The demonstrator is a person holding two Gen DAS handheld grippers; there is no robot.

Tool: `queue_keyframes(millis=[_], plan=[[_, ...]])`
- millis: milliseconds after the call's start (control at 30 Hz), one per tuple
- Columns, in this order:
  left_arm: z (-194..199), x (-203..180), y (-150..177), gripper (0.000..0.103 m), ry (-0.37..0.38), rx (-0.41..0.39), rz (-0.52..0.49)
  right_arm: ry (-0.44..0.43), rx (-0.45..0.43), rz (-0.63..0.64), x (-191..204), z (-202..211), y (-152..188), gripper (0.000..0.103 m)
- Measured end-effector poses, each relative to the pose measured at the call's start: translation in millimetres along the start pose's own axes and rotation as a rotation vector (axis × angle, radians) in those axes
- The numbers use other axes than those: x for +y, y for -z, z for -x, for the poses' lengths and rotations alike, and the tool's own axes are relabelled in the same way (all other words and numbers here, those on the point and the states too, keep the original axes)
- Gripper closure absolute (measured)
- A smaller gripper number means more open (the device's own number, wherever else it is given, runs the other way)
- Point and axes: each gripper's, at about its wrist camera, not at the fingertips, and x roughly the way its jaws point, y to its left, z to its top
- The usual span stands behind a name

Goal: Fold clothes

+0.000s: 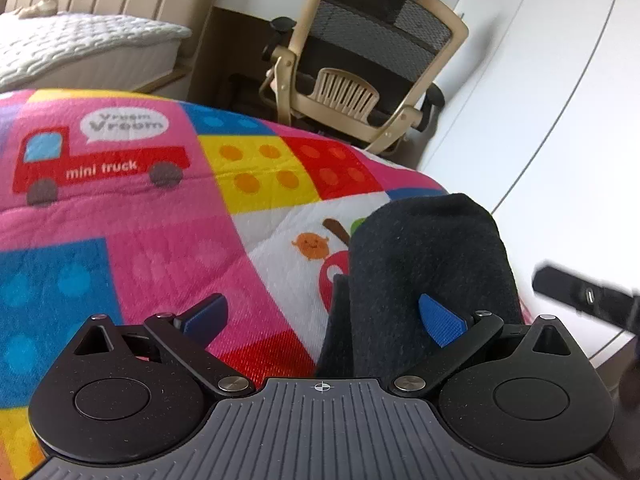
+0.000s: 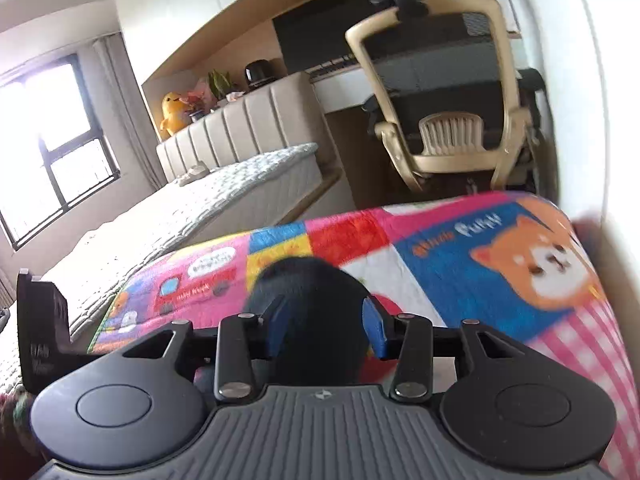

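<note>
— Nearest the lens, what does the left gripper [image 1: 324,320] show?
— Blue pads spread wide; the dark garment [image 1: 424,264] lies between them, brushing the right-hand pad at most, not pinched.
— And the right gripper [image 2: 326,330]?
— Its pads sit on either side of the same dark garment [image 2: 308,300], seemingly pinching the bundle, though blur hides the contact.
— Where does the garment rest?
— On the colourful quilt [image 1: 140,220], near its edge, with the office chair [image 2: 448,92] beyond.

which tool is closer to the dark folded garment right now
Right. The right tool has the dark garment between its fingers. The left tool is wide open, one finger over the garment's near edge.
</note>
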Motion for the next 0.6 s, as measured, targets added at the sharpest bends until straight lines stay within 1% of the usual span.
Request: queue_keyframes(millis=[33,67,100,167,233,300,367,400,500,533,600], plan=[[0,1,1,0.000,0.000,-0.003,0.005,-0.015,0.015,0.004,2,-10,-2,0.061],[1,2,2,0.000,-0.001,-0.006,0.008,-0.023,0.047,0.001,1,-23,-2,0.060],[2,2,3,0.000,-0.010,-0.010,0.006,-0.018,0.059,-0.006,-1,-34,-2,0.059],[2,5,5,0.000,-0.048,-0.019,0.000,-0.011,0.082,-0.022,-4,-57,-2,0.058],[3,9,4,0.000,-0.055,-0.020,0.014,-0.023,0.097,-0.084,-12,-65,-4,0.056],[7,10,3,0.000,-0.054,-0.023,0.018,-0.017,0.097,-0.086,-13,-62,-2,0.054],[14,6,2,0.001,-0.062,-0.028,0.006,0.013,0.089,-0.073,-13,-56,2,0.049],[19,2,2,0.001,-0.055,-0.033,-0.003,0.028,0.087,-0.082,-14,-52,4,0.045],[32,-11,5,0.001,0.003,-0.042,-0.042,0.017,0.078,-0.171,-29,-44,12,0.044],[31,-14,8,0.001,0.007,-0.035,-0.058,0.012,0.075,-0.190,-31,-42,14,0.044],[24,-18,14,0.000,-0.015,-0.012,-0.092,0.016,0.069,-0.159,-27,-39,13,0.044]])
